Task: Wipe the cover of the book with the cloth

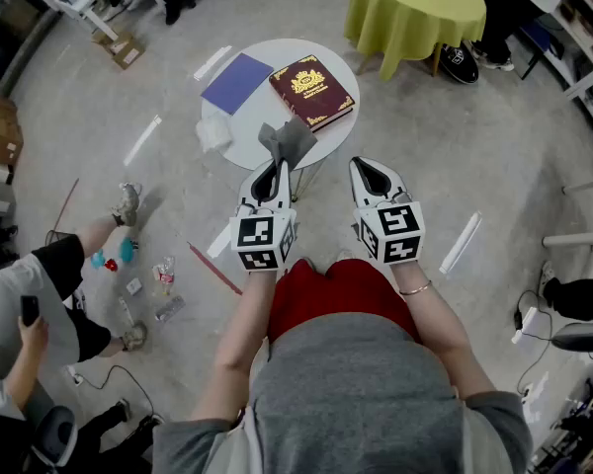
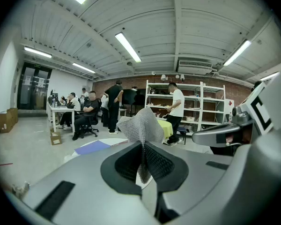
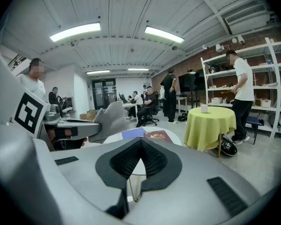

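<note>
Far lower left of the head view there's a person point(image 1: 25, 314) down low, with small bits of clutter on the floor point(image 1: 138, 284) beside them. Upper middle is the round white table point(image 1: 282, 51), which has a blue sheet point(image 1: 236, 82) on its left part. The dark red book point(image 1: 312, 90) with gold trim lies flat just right of it.

The left gripper point(image 1: 274, 171) sits below the table's near edge. Its tongs are pressed together on the grey cloth point(image 1: 289, 141), which sticks up past the tips, right under the book's near corner. Can't tell if it's touching the cover.

The right gripper point(image 1: 371, 171) is beside it, tongs closed with nothing in them. Top right there's a table with a yellow-green tablecloth point(image 1: 415, 8).
</note>
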The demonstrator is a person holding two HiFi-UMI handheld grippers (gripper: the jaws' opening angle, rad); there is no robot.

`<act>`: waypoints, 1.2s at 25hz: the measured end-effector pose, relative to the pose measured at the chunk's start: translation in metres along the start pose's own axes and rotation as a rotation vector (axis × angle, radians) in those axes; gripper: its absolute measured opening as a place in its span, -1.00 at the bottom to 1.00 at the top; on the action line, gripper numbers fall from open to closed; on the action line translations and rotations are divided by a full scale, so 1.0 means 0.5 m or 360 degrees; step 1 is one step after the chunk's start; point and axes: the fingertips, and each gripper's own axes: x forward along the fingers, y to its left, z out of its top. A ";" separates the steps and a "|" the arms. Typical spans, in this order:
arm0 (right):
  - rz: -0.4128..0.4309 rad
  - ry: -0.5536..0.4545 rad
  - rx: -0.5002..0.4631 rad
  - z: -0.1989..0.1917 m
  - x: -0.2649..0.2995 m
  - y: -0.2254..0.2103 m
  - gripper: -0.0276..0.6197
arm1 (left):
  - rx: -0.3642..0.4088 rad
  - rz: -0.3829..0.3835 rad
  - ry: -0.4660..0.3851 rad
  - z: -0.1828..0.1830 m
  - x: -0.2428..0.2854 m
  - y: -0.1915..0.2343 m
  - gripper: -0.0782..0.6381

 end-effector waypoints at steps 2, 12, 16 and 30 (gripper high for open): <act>0.0000 -0.0004 0.0000 -0.001 0.001 -0.003 -0.83 | -0.0001 0.0002 -0.0001 0.000 0.003 -0.001 -0.72; 0.0045 -0.0003 -0.0020 -0.011 0.003 -0.013 -0.82 | -0.0014 0.0018 0.0000 0.000 0.013 -0.013 -0.72; 0.0054 -0.0014 0.0009 -0.013 -0.001 -0.031 -0.82 | -0.0022 0.0038 -0.0006 0.003 0.018 -0.018 -0.72; 0.0090 -0.0024 0.0026 -0.022 -0.031 -0.087 -0.82 | -0.0002 0.0134 -0.0009 0.011 0.015 -0.062 -0.72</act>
